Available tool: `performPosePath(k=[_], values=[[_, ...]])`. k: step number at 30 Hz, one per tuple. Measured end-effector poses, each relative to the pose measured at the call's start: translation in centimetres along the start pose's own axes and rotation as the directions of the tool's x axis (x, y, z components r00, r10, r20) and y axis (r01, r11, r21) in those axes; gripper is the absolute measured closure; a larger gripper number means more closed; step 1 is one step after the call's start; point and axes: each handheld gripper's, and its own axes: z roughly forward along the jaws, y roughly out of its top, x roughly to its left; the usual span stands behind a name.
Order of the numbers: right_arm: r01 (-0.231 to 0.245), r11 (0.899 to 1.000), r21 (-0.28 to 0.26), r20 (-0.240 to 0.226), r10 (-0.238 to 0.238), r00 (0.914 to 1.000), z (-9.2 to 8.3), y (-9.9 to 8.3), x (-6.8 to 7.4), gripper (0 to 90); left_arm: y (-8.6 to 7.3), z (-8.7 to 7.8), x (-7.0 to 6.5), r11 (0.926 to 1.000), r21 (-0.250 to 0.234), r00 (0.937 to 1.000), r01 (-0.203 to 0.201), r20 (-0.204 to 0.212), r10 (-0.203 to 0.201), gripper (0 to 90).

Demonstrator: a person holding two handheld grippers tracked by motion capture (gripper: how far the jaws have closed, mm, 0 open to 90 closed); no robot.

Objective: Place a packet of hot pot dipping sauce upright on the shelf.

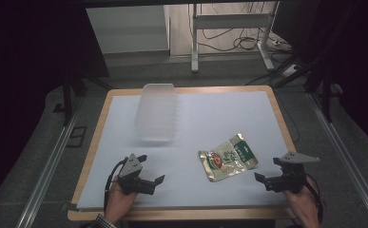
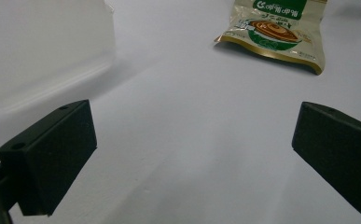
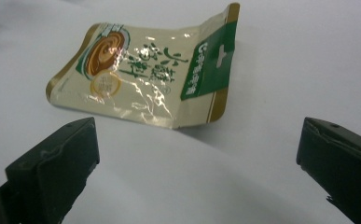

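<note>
A flat foil food pouch point(image 1: 227, 158) lies on the white desk point(image 1: 219, 114), right of centre and toward the near edge, with its green header end pointing to the far right corner and curling up off the surface. A clear plastic container point(image 1: 157, 111) stands well apart from it, toward the far edge and left of centre.

The right claw point(image 1: 267, 181) rests low by the near right corner, aimed at the pouch, jaws wide apart with nothing between them. In the right gripper view the pouch point(image 3: 145, 70) sits ahead of the jaws, not yet between them. The left claw point(image 1: 155, 183) waits near the near edge, left of centre, jaws also spread and empty; its view looks across bare desk to the pouch point(image 2: 276, 32) and the container wall point(image 2: 43, 51).

The work in hand looks like picking the pouch up, probably to put it in the container.

The likely trouble is the pouch itself. It lies almost flat, so jaws coming in level may close over it and miss, or push it along the smooth desk toward the left. The foil is slick, and a pinch on the body could slip out. The raised header edge is the better hold, though a shallow bite there may let the pouch swing and drop. Coming down too steeply could jam the jaw tips into the desk.
</note>
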Motion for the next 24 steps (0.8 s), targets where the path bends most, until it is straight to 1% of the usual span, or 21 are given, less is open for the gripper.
performPosePath(k=[2, 3, 8, 11, 19, 22, 24], values=[[0.0, 1.0, -0.011, 0.0, 0.0, 1.0, 0.2, 0.2, 0.1, 0.0, 0.0, 0.0, 0.0, 1.0, -0.001, 1.0, 0.0, 0.0, 0.0, 0.0], [0.009, 1.0, -0.014, -0.001, -0.009, 1.0, 0.4, 0.3, 0.2, 0.0, 0.0, 0.0, 0.0, 1.0, 0.0, 1.0, 0.0, 0.0, 0.0, 0.0], [0.048, 0.999, 0.001, 0.003, -0.048, 0.9989, 1.2, 0.8, 0.5, 0.0, 0.0, 0.0, 0.0, 1.0, -0.001, 1.0, -0.001, -0.002, 0.001, 0.0], [0.065, 0.998, 0.009, -0.003, -0.065, 0.9979, 1.7, 1.0, 0.5, 0.0, 0.0, 0.0, 0.0, 1.0, -0.001, 1.0, -0.002, -0.003, 0.002, 0.0], [0.064, 0.998, 0.011, -0.024, -0.064, 0.9977, 2.9, 1.5, 0.1, 0.0, 0.1, 0.1, -0.1, 1.0, 0.001, 0.9999, -0.01, -0.005, 0.01, 0.0], [0.049, 0.999, 0.008, -0.043, -0.049, 0.9979, 3.4, 1.7, -0.1, 0.0, 0.1, 0.1, -0.1, 0.9999, 0.001, 0.9999, -0.012, -0.004, 0.012, 0.0], [0.032, 0.999, 0.003, -0.072, -0.032, 0.9969, 3.7, 1.8, -0.4, 0.0, 0.1, 0.1, -0.1, 0.9999, 0.001, 0.9999, -0.012, -0.004, 0.012, 0.0]])
